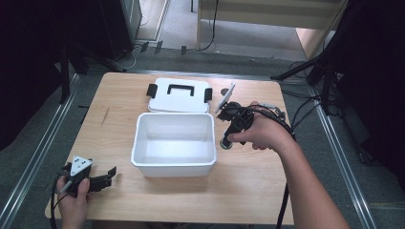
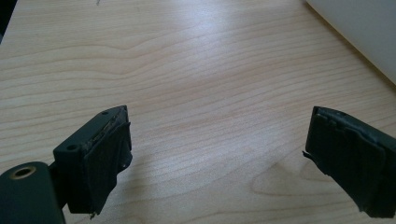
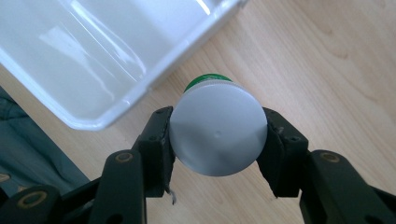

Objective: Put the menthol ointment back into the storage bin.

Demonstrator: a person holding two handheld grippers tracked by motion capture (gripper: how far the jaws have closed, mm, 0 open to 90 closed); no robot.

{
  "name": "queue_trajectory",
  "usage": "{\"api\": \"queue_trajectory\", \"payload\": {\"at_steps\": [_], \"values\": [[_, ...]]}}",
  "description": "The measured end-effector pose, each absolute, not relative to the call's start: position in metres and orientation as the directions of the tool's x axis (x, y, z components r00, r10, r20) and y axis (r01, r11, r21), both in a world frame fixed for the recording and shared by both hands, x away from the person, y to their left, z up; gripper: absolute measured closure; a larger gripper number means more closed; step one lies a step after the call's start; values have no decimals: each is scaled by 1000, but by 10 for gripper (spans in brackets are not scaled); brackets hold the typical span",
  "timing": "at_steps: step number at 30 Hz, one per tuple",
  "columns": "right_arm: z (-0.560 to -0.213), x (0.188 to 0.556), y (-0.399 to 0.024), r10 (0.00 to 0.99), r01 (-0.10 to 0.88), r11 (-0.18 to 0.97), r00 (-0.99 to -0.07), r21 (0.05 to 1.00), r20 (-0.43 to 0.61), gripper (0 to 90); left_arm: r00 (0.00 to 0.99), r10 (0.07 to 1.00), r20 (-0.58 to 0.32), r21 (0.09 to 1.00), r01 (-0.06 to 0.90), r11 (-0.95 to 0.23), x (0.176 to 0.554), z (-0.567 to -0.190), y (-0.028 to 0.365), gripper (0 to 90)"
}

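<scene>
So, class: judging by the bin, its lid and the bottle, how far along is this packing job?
Done: the lid lies off behind the open white bin. In hand: the right tongs grip a white-capped bottle beside the bin. Left: nothing is in the bin; the left tongs wait open.

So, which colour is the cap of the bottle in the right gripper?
The cap is white, clearest in the right gripper view.

Bright overhead light, glare inside the white bin [image 3: 93, 60], dark surroundings.

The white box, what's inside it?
The white box looks empty: its bare white floor shows in the high view. Its lid lies behind it. The strip just behind the near wall is hidden.
</scene>
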State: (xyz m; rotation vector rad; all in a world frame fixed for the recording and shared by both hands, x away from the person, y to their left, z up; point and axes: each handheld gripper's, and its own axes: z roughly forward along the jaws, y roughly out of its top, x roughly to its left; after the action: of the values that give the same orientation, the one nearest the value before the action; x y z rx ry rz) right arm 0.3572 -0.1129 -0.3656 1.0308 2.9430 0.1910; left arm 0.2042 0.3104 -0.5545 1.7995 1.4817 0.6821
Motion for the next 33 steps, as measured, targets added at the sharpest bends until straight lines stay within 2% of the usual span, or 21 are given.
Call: {"api": "queue_trajectory", "payload": {"at_steps": [8,15,24,33], "values": [[-344,357,-83,570,563,814,-822,144,-6,511,212,977,-33,783,613,-106,205,-555,310,77],[-339,356,-63,530,523,839,-848,149,-12,511,217,975,-35,779,617,-110,205,-554,311,77],[-366,359,-41,497,494,859,-867,133,11,511,213,976,-36,782,614,-105,205,-555,311,77],[-412,363,-30,463,464,881,-886,97,25,511,211,977,-34,783,613,-105,205,-555,311,77]]}}
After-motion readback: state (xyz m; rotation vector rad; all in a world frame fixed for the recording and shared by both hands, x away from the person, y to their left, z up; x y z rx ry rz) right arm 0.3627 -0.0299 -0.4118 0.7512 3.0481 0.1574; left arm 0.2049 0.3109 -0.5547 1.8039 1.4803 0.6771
